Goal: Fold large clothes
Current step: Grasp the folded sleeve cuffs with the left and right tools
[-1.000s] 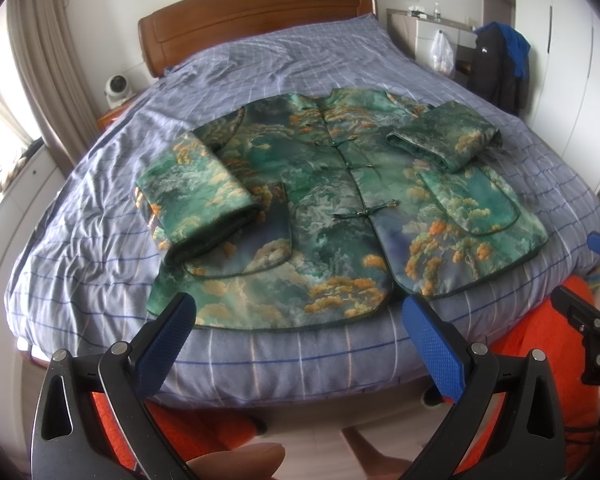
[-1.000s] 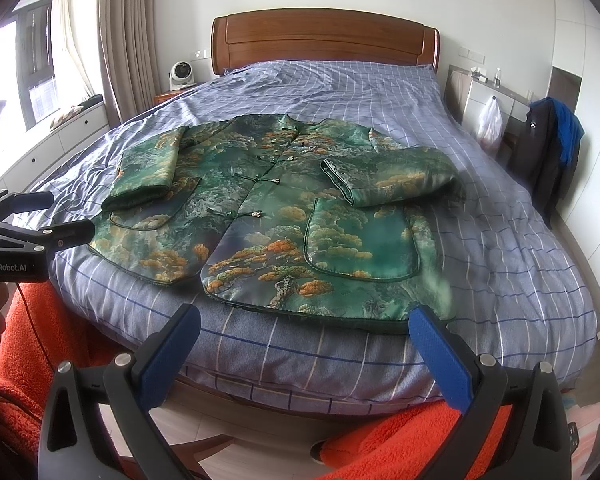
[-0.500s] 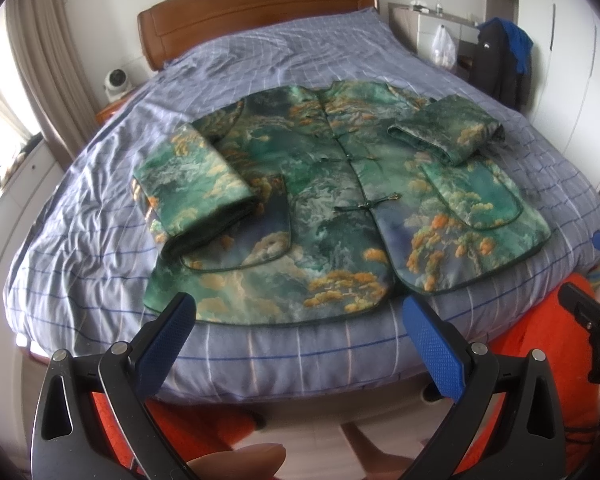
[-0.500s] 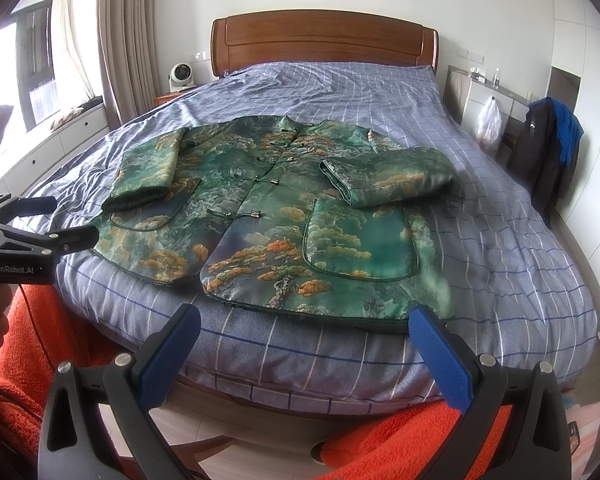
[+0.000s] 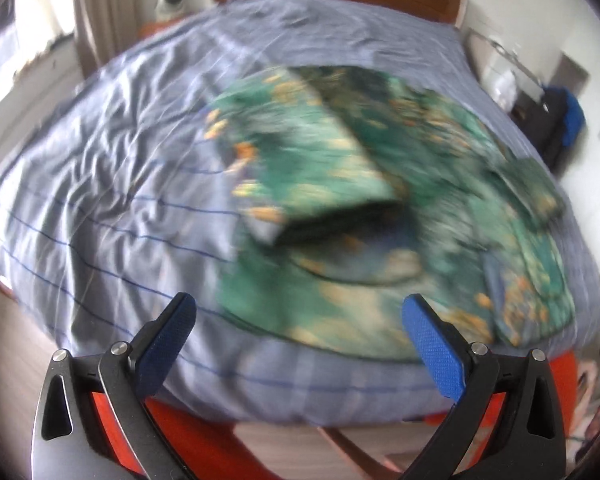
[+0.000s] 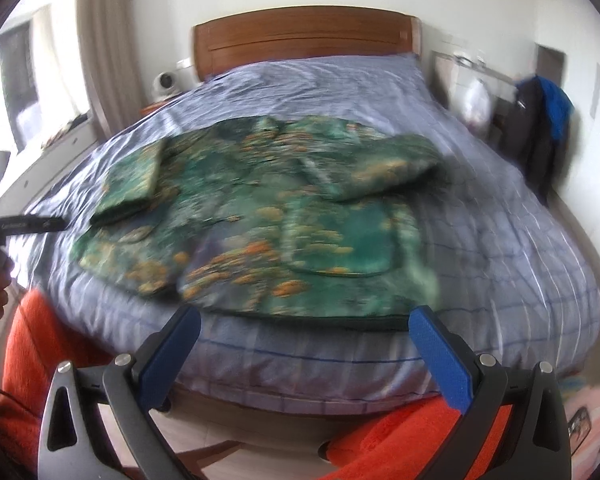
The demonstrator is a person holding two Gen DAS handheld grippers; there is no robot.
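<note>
Bed [image 6: 480, 240] w/ wooden headboard [image 6: 304, 36] at top centre, covered by wrinkled lavender-blue striped sheet. Directly on it, centre frame: green-and-orange patterned jacket [image 6: 260, 220] laid flat, front up, both sleeves folded inward; hem near bed's bottom edge. Pics blurred.

Jacket [image 6: 260, 216] lies flat on the bed [image 6: 500, 240] — headboard [image 6: 304, 40] behind.

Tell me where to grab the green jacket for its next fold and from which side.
Take the green jacket by its bottom hem, coming from the foot of the bed. Both sleeves already lie folded in over the body, and the hem is the free edge nearest the open left gripper and right gripper. Probably pinch one corner with each.
</note>
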